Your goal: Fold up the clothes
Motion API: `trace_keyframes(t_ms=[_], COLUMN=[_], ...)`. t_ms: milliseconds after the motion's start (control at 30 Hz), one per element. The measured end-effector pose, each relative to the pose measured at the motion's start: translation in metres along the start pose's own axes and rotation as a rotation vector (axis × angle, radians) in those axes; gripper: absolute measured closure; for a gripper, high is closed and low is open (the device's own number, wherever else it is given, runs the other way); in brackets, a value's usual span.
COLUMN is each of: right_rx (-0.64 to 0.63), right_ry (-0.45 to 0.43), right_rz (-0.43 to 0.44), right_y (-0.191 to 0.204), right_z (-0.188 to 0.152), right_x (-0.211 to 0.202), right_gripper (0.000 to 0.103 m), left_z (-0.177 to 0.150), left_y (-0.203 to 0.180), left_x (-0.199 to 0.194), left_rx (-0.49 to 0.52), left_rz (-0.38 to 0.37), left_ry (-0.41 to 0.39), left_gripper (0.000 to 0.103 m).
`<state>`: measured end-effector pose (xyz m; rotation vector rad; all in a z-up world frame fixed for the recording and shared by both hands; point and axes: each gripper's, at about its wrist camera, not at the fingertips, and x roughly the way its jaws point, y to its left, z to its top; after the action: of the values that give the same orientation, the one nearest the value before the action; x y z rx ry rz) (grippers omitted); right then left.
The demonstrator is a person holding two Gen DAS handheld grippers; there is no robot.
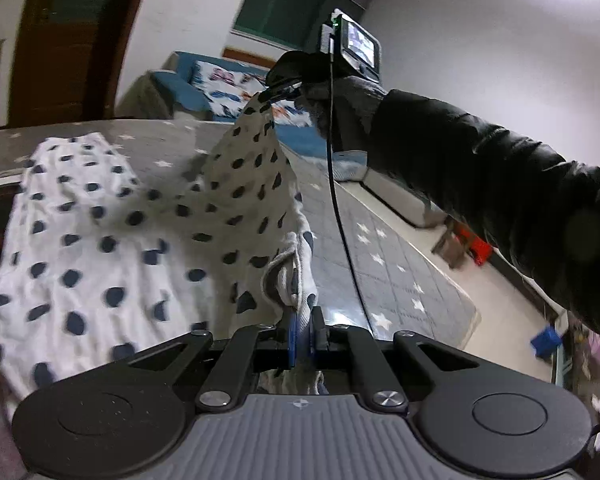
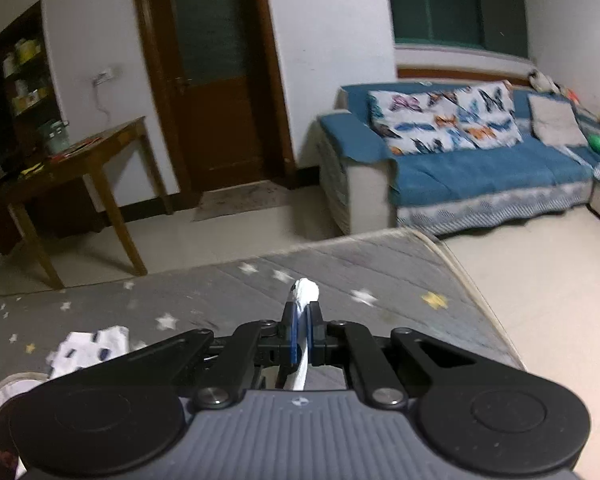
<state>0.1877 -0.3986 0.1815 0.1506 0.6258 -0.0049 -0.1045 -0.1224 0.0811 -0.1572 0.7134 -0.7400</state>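
Left wrist view: the left gripper (image 1: 305,320) has its jaws pressed together on a grey-hemmed edge of the garment (image 1: 112,236), a white cloth with dark blue dots. From this pinch the cloth runs up and away to a second raised corner held by the right gripper (image 1: 284,90), seen from outside at upper centre, with its jaws closed on the cloth. Between the 2 pinches the edge is lifted clear of the surface; the rest of the garment sags to the left and lies bunched on the mattress (image 1: 384,248), a grey quilted surface with white stars. A black sleeve (image 1: 492,184) enters from the right and ends at the gloved hand (image 1: 340,100) holding the right gripper, which carries a small lit screen (image 1: 360,46). A thin black cable (image 1: 340,208) hangs from that gripper across the frame.

Right wrist view: the right gripper (image 2: 302,322) has its jaws pinching a narrow fold of white cloth, a small tuft of which projects beyond the fingertips (image 2: 288,320). A further patch of the dotted garment (image 2: 88,348) lies on the mattress (image 2: 380,272) at lower left. Beyond the mattress edge are a blue sofa (image 2: 480,176) with butterfly-print cushions (image 2: 440,120), a brown door (image 2: 212,80) and a wooden table (image 2: 84,160) at left. The view is slightly blurred.
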Motion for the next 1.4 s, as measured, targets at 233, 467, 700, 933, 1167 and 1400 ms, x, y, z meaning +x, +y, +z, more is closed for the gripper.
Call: trace_keyframes(t_ms=[233,467,700,933,1167,1400], right_rx=[-0.102,-0.215,-0.313,-0.338,-0.317,-0.430], right_ry=[0.007,0.032,0.090,0.146,0.184,0.249], right_rz=[0.044,0.081,0.108,0.142,0.209,0.305], right_y=[0.088,0.178,0.261,0.308,0.306,0.296], right_z=[0.013,0.011,-0.016,-0.046,-0.056,-0.060], right_x=[0.023,0.053,0.093,0.124,0.126,0.069], right_gripper=[0.099,0.099,0.099,0.099,0.096,0.092], left_z=[-0.004,-0.015,-0.030,-0.040,-0.043,-0.043], left_y=[0.039,0.076,0.109,0.126,0.128,0.123], left_x=[-0.035,-0.061,-0.076,-0.082,-0.084,-0.081], left_rx=[-0.109,-0.214,-0.307,-0.361,-0.376,-0.372], left_rz=[0.027,0.040,0.068,0.099,0.135,0.169], left_ry=[-0.058,-0.094,-0.097,-0.090,-0.079,-0.076], left_gripper=[0.096,0.097,0.097,0.097,0.096,0.096])
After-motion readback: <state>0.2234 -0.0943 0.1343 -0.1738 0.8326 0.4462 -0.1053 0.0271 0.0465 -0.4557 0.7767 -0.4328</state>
